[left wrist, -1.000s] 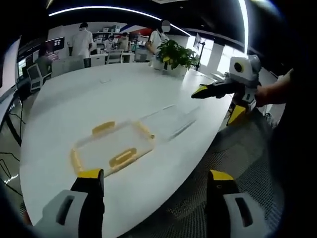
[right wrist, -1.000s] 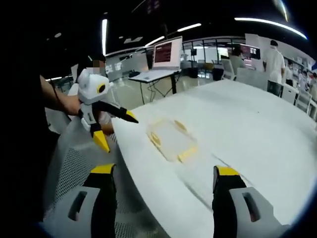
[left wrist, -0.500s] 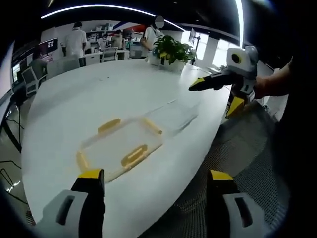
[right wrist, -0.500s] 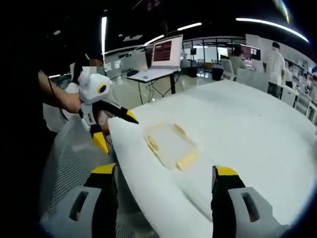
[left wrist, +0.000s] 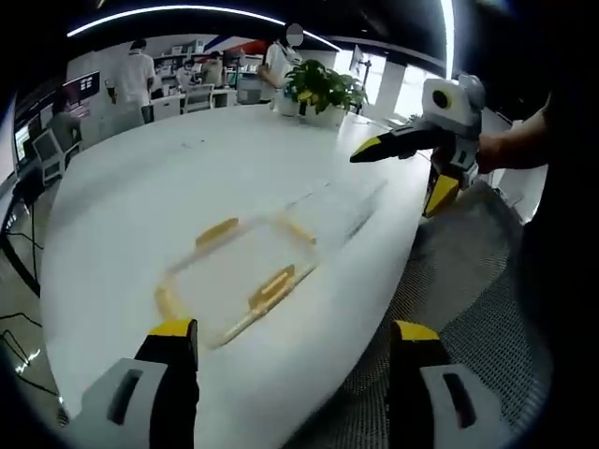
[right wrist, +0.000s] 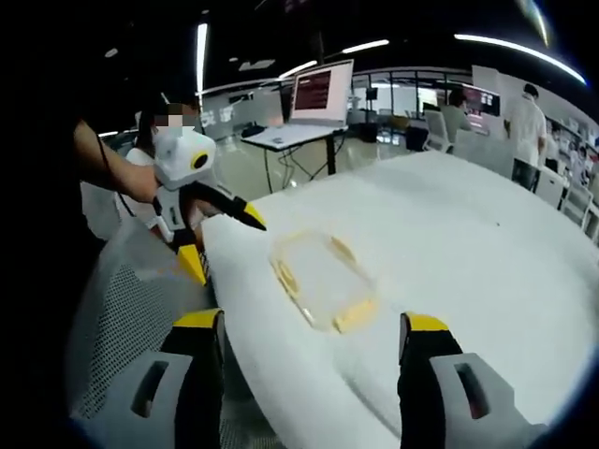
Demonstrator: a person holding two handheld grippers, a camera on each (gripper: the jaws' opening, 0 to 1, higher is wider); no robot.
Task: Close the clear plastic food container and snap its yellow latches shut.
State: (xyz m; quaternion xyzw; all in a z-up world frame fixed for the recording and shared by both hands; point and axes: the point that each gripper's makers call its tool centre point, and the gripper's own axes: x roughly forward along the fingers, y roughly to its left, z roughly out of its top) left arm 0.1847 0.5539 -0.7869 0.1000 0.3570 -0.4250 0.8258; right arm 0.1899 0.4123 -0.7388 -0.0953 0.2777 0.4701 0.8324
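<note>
Rising from the bottom of the left gripper view, the left gripper (left wrist: 285, 351) is held with its yellow-tipped jaws spread wide and nothing between them. Just beyond the jaws, a large white table (left wrist: 122, 196) is seen, and near its front edge a clear plastic food container (left wrist: 239, 271) lies flat on the surface. Yellow latches (left wrist: 271, 287) are set along its sides, one on the near side, one on the far side and one at the left end. Beside the container, further along the table edge, a clear lid (left wrist: 332, 210) lies flat and apart from the gripper; whether it touches the container cannot be told. Past the lid, the right gripper (left wrist: 407, 168) is held in a hand (left wrist: 501, 150) above the table's edge, with its jaws parted and empty. At the far end of the table a potted plant (left wrist: 323, 89) stands, and behind it people are seen standing among desks.

In the right gripper view, that gripper's own jaws are likewise spread, released and empty. A grey mesh chair (right wrist: 126, 309) is seen below the table edge. The container (right wrist: 323, 281) lies on the table (right wrist: 487, 243) beyond the jaws, with the left gripper (right wrist: 220, 243) held open above the table edge to its left. A lit screen (right wrist: 323, 94) stands on a desk far behind.
</note>
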